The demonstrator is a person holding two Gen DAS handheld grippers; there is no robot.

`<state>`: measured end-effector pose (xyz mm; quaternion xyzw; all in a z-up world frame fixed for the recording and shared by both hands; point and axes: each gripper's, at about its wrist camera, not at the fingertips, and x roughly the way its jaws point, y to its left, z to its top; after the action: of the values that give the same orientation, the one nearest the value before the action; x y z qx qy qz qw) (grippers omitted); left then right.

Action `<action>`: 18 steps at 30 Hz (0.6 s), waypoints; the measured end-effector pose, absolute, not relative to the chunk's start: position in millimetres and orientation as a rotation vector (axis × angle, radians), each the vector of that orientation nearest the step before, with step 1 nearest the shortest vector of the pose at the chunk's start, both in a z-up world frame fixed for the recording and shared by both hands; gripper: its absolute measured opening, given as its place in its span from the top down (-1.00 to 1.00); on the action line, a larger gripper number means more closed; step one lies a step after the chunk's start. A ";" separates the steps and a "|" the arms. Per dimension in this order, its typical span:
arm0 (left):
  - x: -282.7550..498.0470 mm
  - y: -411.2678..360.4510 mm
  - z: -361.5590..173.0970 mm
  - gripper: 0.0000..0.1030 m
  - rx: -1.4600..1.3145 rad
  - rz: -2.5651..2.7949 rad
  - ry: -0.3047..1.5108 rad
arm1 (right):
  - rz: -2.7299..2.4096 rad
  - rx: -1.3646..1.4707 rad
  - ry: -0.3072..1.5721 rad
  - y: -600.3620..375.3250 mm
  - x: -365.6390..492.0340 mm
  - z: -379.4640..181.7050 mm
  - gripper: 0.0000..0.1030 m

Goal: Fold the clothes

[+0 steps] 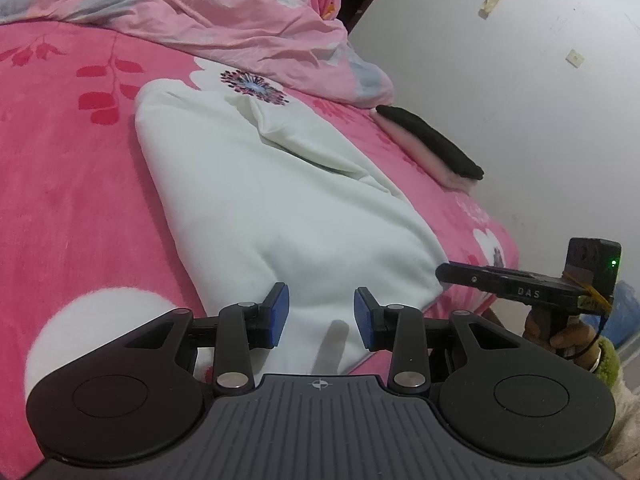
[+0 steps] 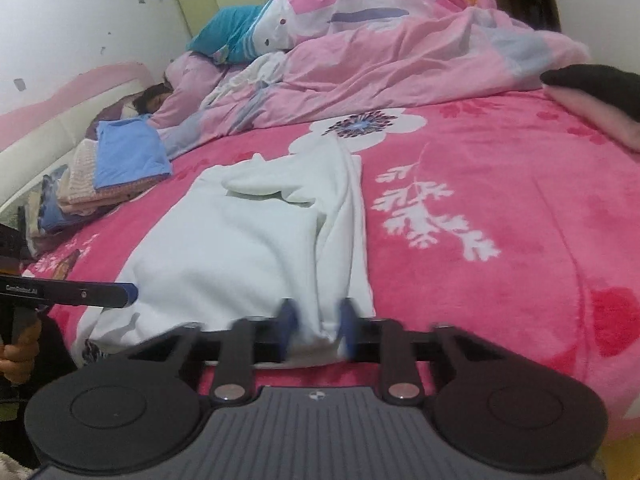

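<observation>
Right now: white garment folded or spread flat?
Partly folded: the white garment has its sides and sleeve turned inward, forming a narrow strip.

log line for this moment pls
task: fold clothes | left gripper: open above white garment | right gripper: shut on garment's near edge | surface: pink blanket

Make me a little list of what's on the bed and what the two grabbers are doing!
bed cover: pink blanket with flowers
being folded: white garment, partly folded
right gripper: jaws pinching the garment's near edge
left gripper: jaws apart over the garment, holding nothing
folded pile: blue top on a stack
far side: black cloth on a pink one
behind: rumpled pink quilt
</observation>
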<state>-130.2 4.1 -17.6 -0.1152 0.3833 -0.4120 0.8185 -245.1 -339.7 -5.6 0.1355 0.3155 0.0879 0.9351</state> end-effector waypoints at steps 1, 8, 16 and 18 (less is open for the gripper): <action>-130.3 4.1 -17.6 0.31 -0.245 -0.878 0.816 | 0.183 0.278 0.632 -339.8 -246.6 -4.5 0.84; -131.9 0.6 -12.5 0.31 -0.228 -0.891 0.814 | 0.188 0.367 0.512 -355.0 -263.9 16.4 0.93; -132.7 -0.6 -17.0 0.31 -0.201 -0.901 0.810 | 0.169 0.405 0.648 -363.9 -246.6 -19.5 0.93; -132.0 -0.1 -17.6 0.31 -0.200 -0.904 0.811 | 0.164 0.399 0.659 -366.1 -246.1 -12.9 0.82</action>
<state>-132.0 -0.1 -17.6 -0.0940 0.3805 -0.4239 0.8165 -246.1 -366.1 -12.9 0.1944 0.3210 0.0801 0.9235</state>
